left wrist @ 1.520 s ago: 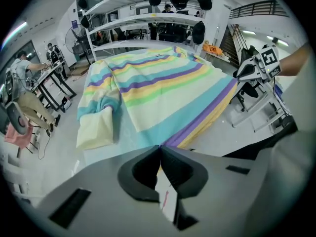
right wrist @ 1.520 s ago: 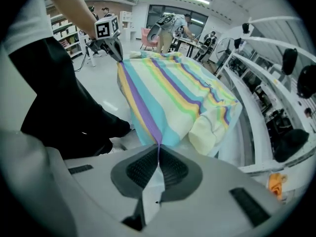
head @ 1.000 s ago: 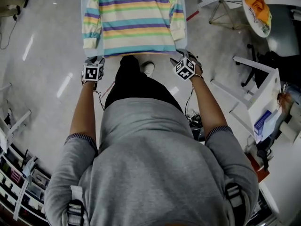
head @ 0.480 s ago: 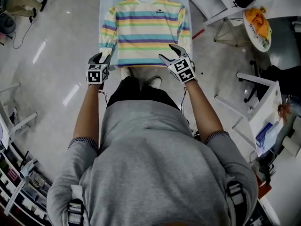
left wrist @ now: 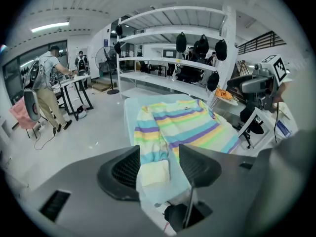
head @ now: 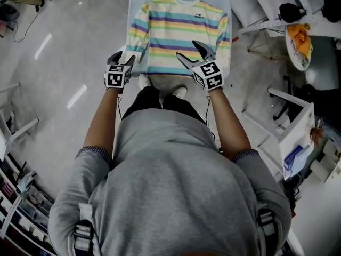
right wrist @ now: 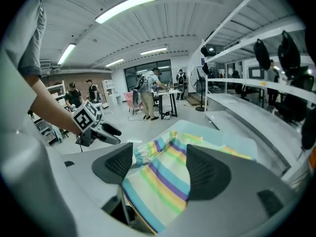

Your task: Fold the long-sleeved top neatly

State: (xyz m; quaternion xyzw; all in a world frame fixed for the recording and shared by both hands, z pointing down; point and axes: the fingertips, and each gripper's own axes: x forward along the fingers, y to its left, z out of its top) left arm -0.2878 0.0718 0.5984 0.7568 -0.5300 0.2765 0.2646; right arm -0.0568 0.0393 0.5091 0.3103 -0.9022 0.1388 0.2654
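Observation:
The long-sleeved top (head: 181, 33), striped in yellow, blue, purple and green, lies flat and face up on a pale blue table (head: 137, 4). My left gripper (head: 122, 59) hovers over the left sleeve's cuff (left wrist: 154, 169) at the table's near left corner. Its jaws have just been opening and stand open, pinching nothing. My right gripper (head: 187, 50) hangs above the hem (right wrist: 148, 201) on the right side of the top. It too has just been opening and is open, with the cloth seen beyond the gap but not gripped.
A round table with an orange thing (head: 298, 36) and white desks (head: 298, 111) stand to the right. White shelving (left wrist: 173, 78) runs beyond the table. People (left wrist: 47, 88) work in the background. My feet (head: 160, 84) are at the table's near edge.
Both grippers rose from below the table's near edge to above the top's hem and cuff. The right one moved further. Both pairs of jaws spread wider.

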